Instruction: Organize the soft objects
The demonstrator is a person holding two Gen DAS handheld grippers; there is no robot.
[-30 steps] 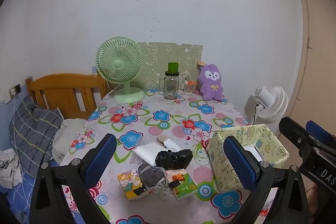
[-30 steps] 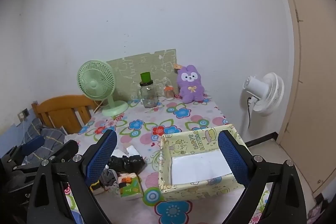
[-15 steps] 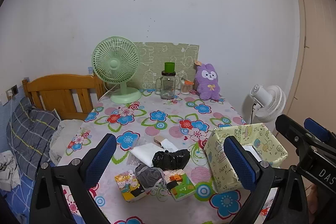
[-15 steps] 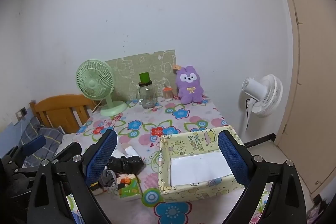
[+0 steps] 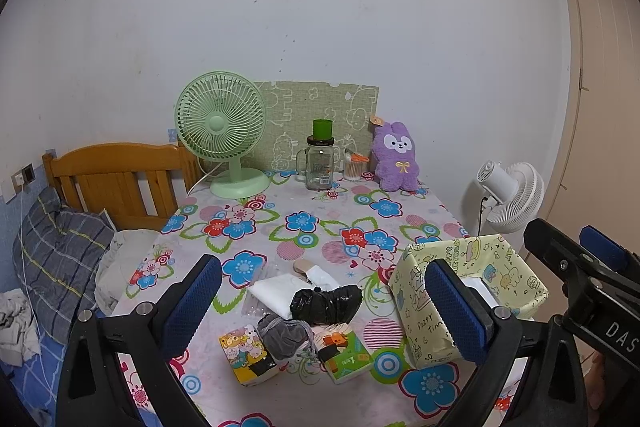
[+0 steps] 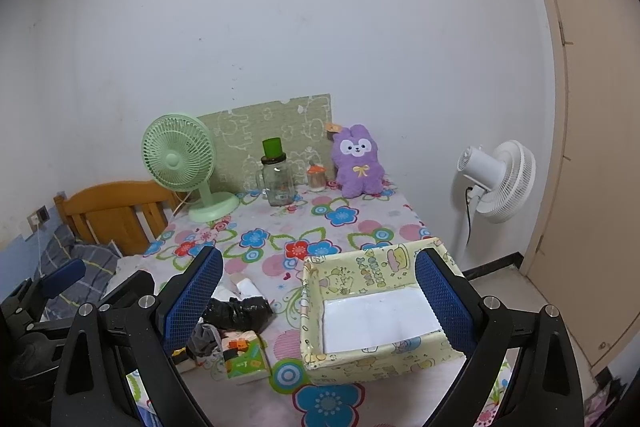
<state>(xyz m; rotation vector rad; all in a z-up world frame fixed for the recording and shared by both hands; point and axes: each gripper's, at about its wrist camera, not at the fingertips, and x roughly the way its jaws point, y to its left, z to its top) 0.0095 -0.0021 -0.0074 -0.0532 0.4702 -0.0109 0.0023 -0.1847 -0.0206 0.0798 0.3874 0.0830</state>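
Note:
A small heap of soft items lies near the table's front edge: a black bundle, a grey drawstring pouch, a white folded packet, and two tissue packs. A pale yellow cartoon-print box stands to their right, holding only a white liner. My left gripper hovers open above the heap. My right gripper hangs open over the box's left side. The black bundle also shows beside my right gripper's left finger. Both hold nothing.
At the table's back stand a green desk fan, a glass jar with a green lid, a small container and a purple plush rabbit. A wooden bed headboard is left, a white floor fan right.
Both cameras have pulled back and risen slightly, so the table and its objects sit a little lower and farther. Nothing on the table moved; both grippers stay open.

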